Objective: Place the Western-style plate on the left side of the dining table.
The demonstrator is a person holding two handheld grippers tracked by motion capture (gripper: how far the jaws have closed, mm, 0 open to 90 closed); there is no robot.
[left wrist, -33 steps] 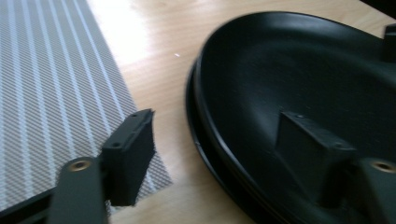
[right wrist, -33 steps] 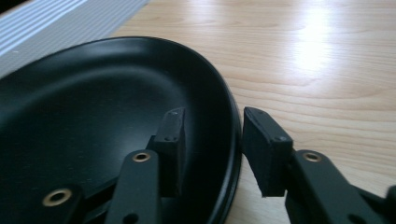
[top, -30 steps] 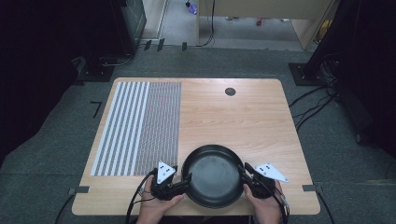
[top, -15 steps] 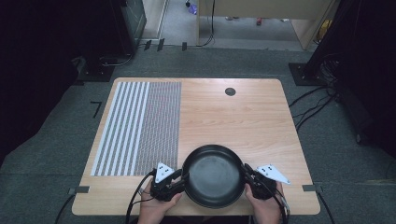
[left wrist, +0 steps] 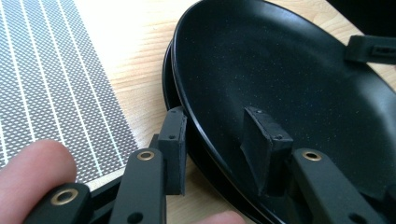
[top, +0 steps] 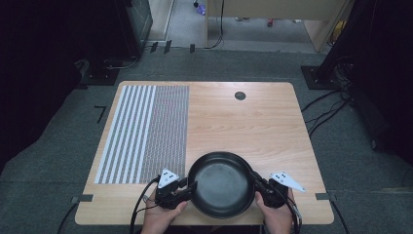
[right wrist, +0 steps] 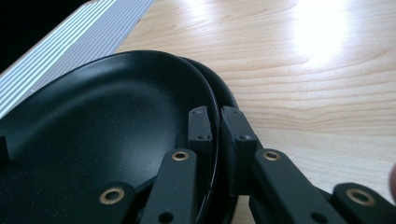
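Observation:
A round black pan (top: 221, 183) lies near the table's front edge, with a second black rim (left wrist: 169, 70) showing just under it. My left gripper (top: 191, 187) holds its left rim. Its jaws have just been closing: one pad (left wrist: 173, 140) sits outside the rim, the other (left wrist: 264, 140) presses inside the bowl. My right gripper (top: 254, 187) is shut on the right rim (right wrist: 215, 128), the thin edge pinched between both pads. The right gripper's jaw (left wrist: 371, 49) shows across the pan in the left gripper view.
The wooden table (top: 243, 122) carries a grey striped and meshed mat (top: 146, 131) on its left half. A small black round hole (top: 239, 95) sits at the back. Both hands (top: 160, 219) rest at the front edge. Cables trail on the dark floor around.
Both grippers' jaws have drawn a little closer onto the pan's rim. The hands and the pan stay where they were.

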